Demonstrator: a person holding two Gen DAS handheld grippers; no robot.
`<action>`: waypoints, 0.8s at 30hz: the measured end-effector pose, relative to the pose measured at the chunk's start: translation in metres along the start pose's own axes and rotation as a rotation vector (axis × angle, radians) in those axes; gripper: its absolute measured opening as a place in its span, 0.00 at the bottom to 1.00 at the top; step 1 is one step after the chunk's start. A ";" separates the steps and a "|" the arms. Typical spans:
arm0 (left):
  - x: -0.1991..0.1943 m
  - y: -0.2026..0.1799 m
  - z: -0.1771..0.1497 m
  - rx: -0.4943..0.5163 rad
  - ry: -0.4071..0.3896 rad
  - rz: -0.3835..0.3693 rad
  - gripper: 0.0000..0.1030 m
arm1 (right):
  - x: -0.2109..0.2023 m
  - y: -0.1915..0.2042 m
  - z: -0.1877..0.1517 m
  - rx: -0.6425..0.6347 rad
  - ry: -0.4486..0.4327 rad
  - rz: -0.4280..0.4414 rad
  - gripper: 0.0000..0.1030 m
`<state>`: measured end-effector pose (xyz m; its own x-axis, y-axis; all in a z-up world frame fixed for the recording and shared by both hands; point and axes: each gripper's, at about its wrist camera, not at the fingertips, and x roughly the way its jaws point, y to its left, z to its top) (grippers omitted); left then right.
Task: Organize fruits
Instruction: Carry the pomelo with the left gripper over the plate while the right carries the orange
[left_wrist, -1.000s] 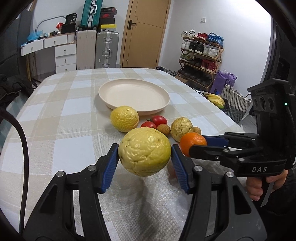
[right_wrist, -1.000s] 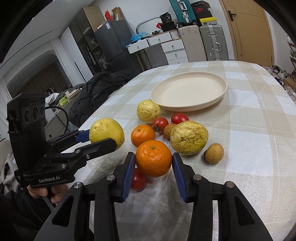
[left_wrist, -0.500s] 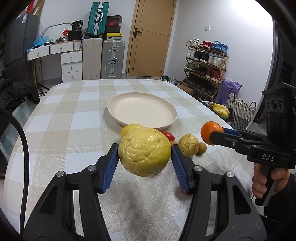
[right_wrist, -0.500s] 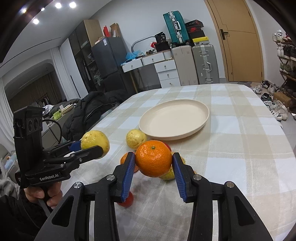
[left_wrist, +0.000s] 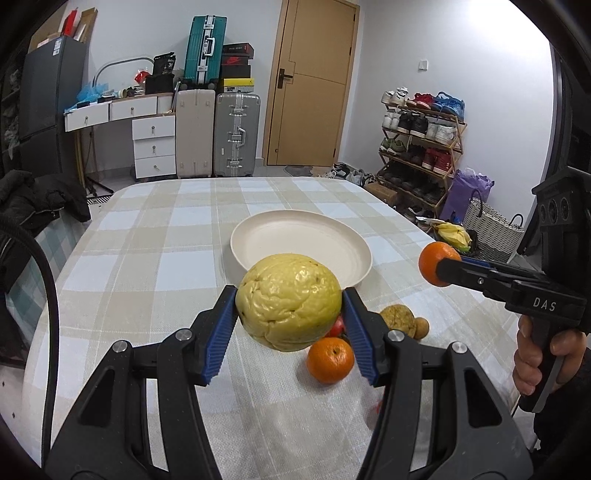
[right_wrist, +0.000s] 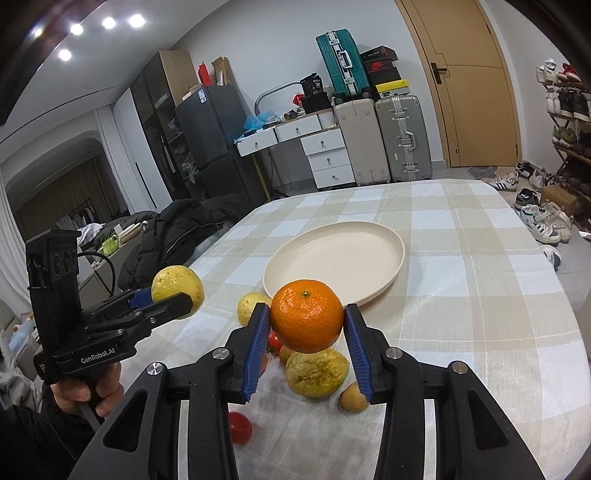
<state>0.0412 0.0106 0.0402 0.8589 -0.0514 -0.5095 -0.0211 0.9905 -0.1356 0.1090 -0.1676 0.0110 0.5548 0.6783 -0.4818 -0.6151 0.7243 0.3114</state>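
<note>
You are holding two fruits in the air above the checked surface (left_wrist: 155, 236): your left gripper (left_wrist: 290, 308) is pinching a wrinkled yellow fruit (left_wrist: 288, 300) between its jaws, and your right gripper (right_wrist: 306, 321) is pinching an orange (right_wrist: 306, 320). The empty plate (right_wrist: 334, 258) is lying at 12 o'clock from both. More fruit is sitting in a cluster (right_wrist: 314, 367) below the right gripper.
</note>
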 end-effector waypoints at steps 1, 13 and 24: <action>0.001 0.000 0.002 -0.001 -0.002 0.002 0.53 | 0.000 0.000 0.001 0.002 -0.003 -0.004 0.41; 0.025 -0.009 0.021 0.013 -0.002 0.004 0.53 | 0.006 -0.008 0.017 0.024 -0.015 -0.012 0.41; 0.057 -0.014 0.033 0.022 0.018 0.008 0.53 | 0.027 -0.010 0.033 0.029 0.004 -0.011 0.41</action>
<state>0.1072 -0.0021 0.0407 0.8495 -0.0453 -0.5256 -0.0166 0.9935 -0.1125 0.1487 -0.1524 0.0222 0.5592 0.6695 -0.4889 -0.5925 0.7352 0.3292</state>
